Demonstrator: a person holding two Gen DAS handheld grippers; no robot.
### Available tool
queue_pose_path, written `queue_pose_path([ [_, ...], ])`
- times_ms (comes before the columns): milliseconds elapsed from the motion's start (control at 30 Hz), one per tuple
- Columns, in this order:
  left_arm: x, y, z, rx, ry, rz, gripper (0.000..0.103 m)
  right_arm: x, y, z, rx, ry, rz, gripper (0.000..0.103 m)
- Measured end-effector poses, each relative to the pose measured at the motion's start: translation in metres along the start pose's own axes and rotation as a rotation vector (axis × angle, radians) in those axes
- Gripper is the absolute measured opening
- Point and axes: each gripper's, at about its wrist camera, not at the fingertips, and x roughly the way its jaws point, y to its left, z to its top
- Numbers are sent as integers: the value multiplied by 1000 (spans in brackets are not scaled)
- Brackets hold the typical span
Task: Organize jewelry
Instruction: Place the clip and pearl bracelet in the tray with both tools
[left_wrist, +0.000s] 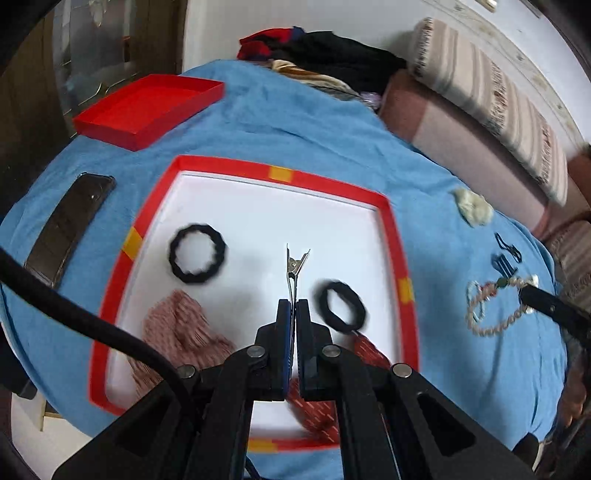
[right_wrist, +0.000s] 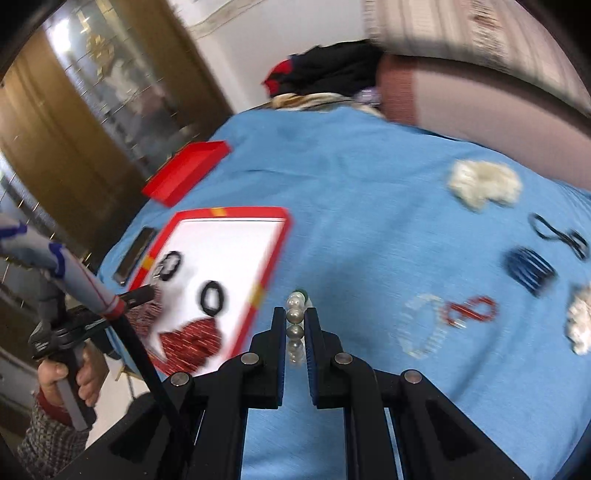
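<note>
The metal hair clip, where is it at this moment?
In the left wrist view, the metal hair clip is held in the left tool, above the white tray, between two black hair ties.

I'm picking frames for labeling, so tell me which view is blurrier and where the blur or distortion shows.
Right wrist view is blurrier: the red-rimmed tray, white scrunchie and clear bracelet smear with motion, though the pearl strand in the right claw stays sharp. Left wrist view is milder: black hair ties soften; fisheye bows the blue cloth.
</note>
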Motion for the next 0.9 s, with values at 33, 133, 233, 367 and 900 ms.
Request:
queue_pose_path([
  [33, 3, 5, 5, -2, 3, 6, 2, 7, 7, 4, -9, 5, 8, 10],
  [133, 15, 20, 22, -8, 13, 36, 2, 39, 37, 19, -43, 35, 29, 10],
  [233, 29, 34, 39, -23, 24, 60, 2, 71, 64, 33, -74, 65, 48, 10],
  [367, 45, 49, 57, -40, 38, 87, 2, 102, 81, 53, -60, 52, 101, 10],
  [900, 42, 28, 66, -3, -3, 129, 33, 104, 41, 49, -52, 10, -65, 31],
])
